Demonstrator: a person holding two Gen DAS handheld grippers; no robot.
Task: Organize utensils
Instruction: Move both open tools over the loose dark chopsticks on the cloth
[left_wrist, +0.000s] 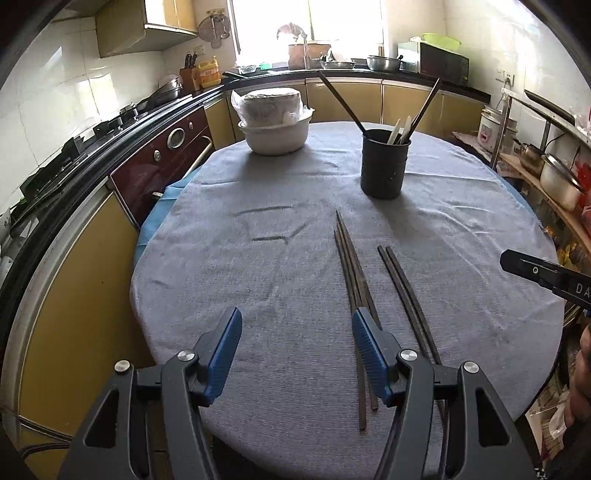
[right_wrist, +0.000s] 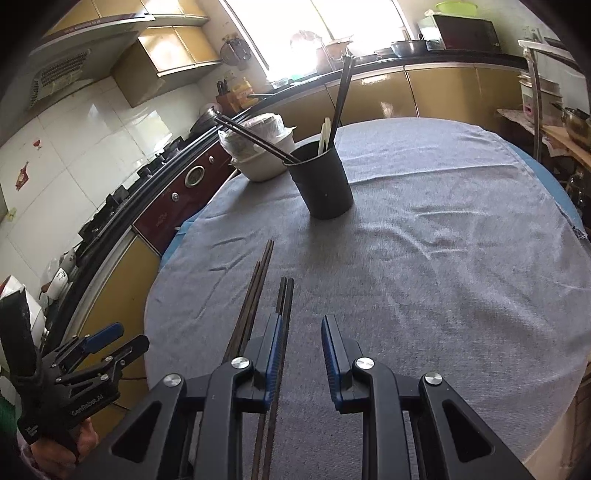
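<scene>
Both grippers, left (left_wrist: 295, 354) wide and right (right_wrist: 302, 354) narrower, hover empty over loose chopsticks (left_wrist: 352, 273), seemingly bound for the holder cup (left_wrist: 384, 162).

Left gripper (left_wrist: 295, 336), black with blue ribbed pads, hangs over a round table under a grey woven cloth (left_wrist: 258, 266); jaws apart, nothing between them. Two sets of dark wooden chopsticks lie flat on the cloth: one set (left_wrist: 351, 266) runs under the right-hand pad, the second pair (left_wrist: 402, 284) just to its right. Farther back stand a black cylindrical utensil holder (left_wrist: 384, 166) with chopsticks and pale utensils inside, and a white bowl stack wrapped in plastic (left_wrist: 273, 122). Tip of the right gripper (left_wrist: 535, 273) enters at the right edge.
</scene>
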